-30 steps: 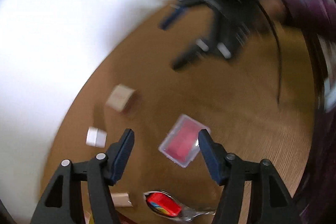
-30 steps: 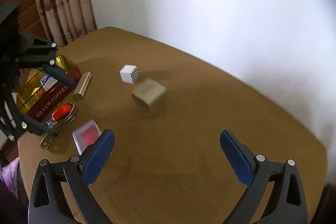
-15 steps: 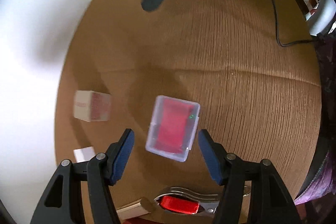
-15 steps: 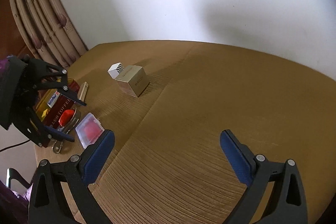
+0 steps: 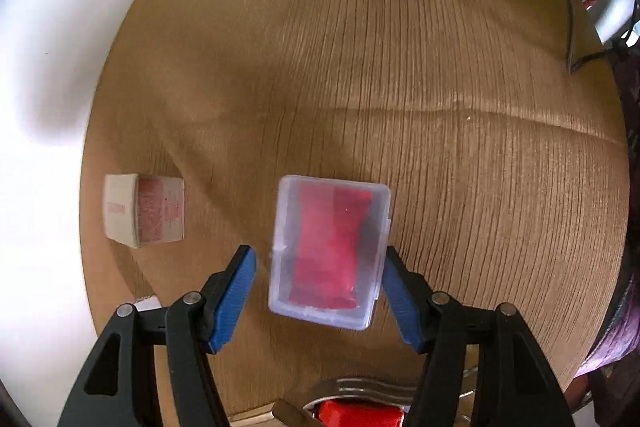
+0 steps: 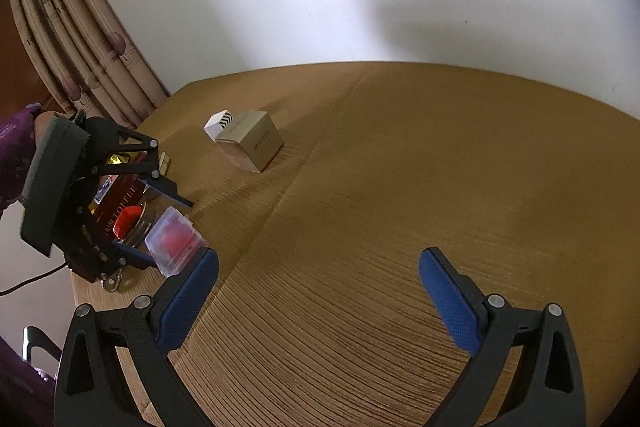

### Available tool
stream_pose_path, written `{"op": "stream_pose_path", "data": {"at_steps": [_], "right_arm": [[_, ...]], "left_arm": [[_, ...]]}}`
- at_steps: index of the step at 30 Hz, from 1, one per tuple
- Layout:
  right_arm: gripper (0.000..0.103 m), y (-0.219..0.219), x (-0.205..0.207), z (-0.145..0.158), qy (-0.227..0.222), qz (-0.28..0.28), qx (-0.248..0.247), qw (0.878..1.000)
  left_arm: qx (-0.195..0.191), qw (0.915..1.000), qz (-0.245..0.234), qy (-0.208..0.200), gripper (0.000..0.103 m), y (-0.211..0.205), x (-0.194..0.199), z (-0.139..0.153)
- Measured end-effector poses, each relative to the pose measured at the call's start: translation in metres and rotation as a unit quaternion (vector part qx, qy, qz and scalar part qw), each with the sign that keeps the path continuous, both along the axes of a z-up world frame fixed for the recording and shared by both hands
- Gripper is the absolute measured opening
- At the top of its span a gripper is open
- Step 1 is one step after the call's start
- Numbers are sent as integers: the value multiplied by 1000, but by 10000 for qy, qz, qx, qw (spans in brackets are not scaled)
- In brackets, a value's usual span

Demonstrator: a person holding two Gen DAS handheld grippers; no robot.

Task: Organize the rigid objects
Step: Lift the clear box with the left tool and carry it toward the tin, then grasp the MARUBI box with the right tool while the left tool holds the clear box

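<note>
On the brown wood-grain table (image 5: 400,75), directly under my left gripper (image 5: 316,287), lies a clear rectangular plastic case with a red insert (image 5: 330,251), and I take this case as my landmark. The left gripper points steeply down at it with its blue-padded jaws spread, one pad on either side of the case's near end and neither pad pressing on it. To the left of the case, in the left wrist view, a beige cardboard box with red print (image 5: 144,211) sits well apart from it, near the table's edge by the white wall. Below the case, at the bottom of that view, I see part of a shiny metal piece with a red body (image 5: 356,417), partly hidden by the gripper. My right gripper (image 6: 320,291) hovers over bare table far from the case, jaws spread wide with nothing between them. From the right wrist view, the case (image 6: 176,241) lies at the left edge of the table, with the left gripper (image 6: 132,219) straddling it; beyond the case stand the beige box (image 6: 256,143) and, just behind it, a small white cube with black stripes (image 6: 218,125). Beside the case, nearer the curtain, is a dark red tin lettered TOFFEE (image 6: 118,205).
</note>
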State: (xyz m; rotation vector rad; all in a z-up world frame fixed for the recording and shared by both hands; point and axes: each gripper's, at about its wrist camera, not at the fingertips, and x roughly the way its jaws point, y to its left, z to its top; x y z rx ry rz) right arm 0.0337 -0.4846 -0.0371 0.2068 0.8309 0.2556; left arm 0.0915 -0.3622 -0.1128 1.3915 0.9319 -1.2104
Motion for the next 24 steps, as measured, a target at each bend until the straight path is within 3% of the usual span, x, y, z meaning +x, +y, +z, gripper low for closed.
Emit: {"op": "stream_pose_path", "data": {"at_steps": [3, 4, 10, 14, 19, 24], "right_arm": [[100, 0, 0, 0, -14, -12, -5, 10000], [100, 0, 0, 0, -14, -6, 6, 10000], [100, 0, 2, 6, -59, -28, -10, 10000], [100, 7, 4, 16, -146, 112, -131, 9997], [100, 46, 26, 44, -361, 956, -926, 9904], [101, 99, 74, 59, -378, 1902, -1968, 9611]], "left_arm": [[-73, 9970, 387, 669, 55, -1, 19, -6], [-143, 9965, 465, 680, 55, -1, 23, -6], [-621, 9912, 1104, 374, 55, 13, 28, -6], [-849, 9831, 1621, 113, 55, 22, 24, -2], [-1505, 9583, 2429, 76, 55, 46, 18, 30], [-2222, 9179, 3285, 122, 55, 82, 0, 66]]}}
